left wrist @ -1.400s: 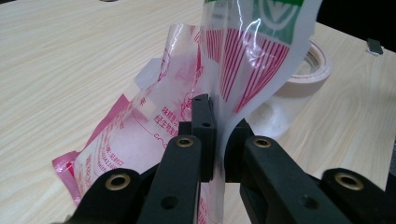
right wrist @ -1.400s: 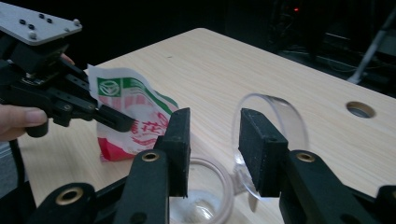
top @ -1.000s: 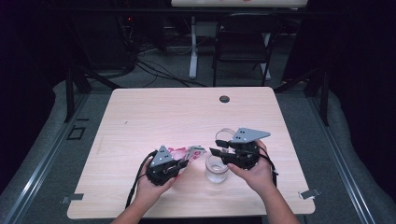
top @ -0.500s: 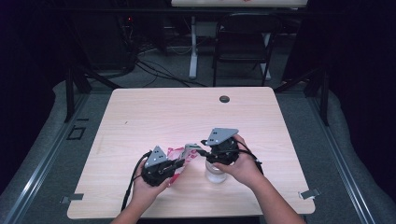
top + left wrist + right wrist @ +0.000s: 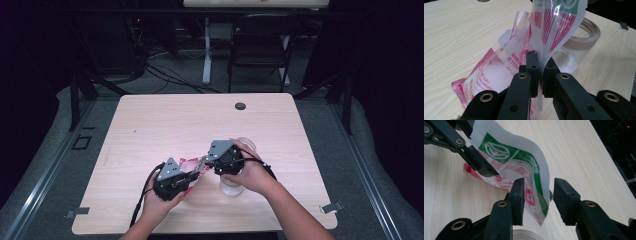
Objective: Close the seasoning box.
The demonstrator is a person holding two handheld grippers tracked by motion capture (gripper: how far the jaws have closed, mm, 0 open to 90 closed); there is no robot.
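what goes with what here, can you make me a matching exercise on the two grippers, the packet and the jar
Things:
1. left gripper
2. right gripper
3. packet
4. jar

States:
a. open, packet edge between its jaws
b. stands on the table, tan rim
c. shut on the packet
d. red and green print, partly clear

Pairs: 1-c, 2-a, 3-d, 4-b

Both grippers point(image 5: 192, 176) point(image 5: 206, 164) at a pink packet point(image 5: 189, 164) (glass jar point(image 5: 234, 186) beside)
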